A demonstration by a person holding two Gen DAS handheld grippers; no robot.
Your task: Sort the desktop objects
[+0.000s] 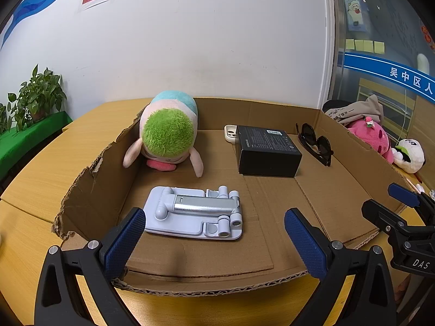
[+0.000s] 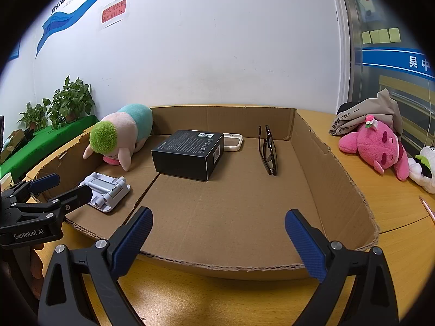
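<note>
A shallow cardboard tray (image 1: pixel 353 163) (image 2: pixel 326 163) lies on the wooden table. In it are a green-haired plush (image 1: pixel 168 133) (image 2: pixel 119 135), a pale blue phone stand (image 1: pixel 194 213) (image 2: pixel 107 190), a black box (image 1: pixel 267 149) (image 2: pixel 189 153), a white phone case (image 1: pixel 229 133) (image 2: pixel 233 141) behind the box, and black sunglasses (image 1: pixel 316 142) (image 2: pixel 269 150). My left gripper (image 1: pixel 214 233) is open and empty at the tray's near edge, just in front of the stand; it also shows in the right wrist view (image 2: pixel 51 187). My right gripper (image 2: pixel 218 233) is open and empty over the tray's near edge; it also shows in the left wrist view (image 1: pixel 386 198).
A pink plush (image 2: pixel 375 146) (image 1: pixel 372 135), a white panda plush (image 2: pixel 425 168) (image 1: pixel 410 154) and folded grey cloth (image 2: pixel 367 114) lie on the table right of the tray. Potted plants (image 2: pixel 70 103) stand on a green ledge at the left. A white wall is behind.
</note>
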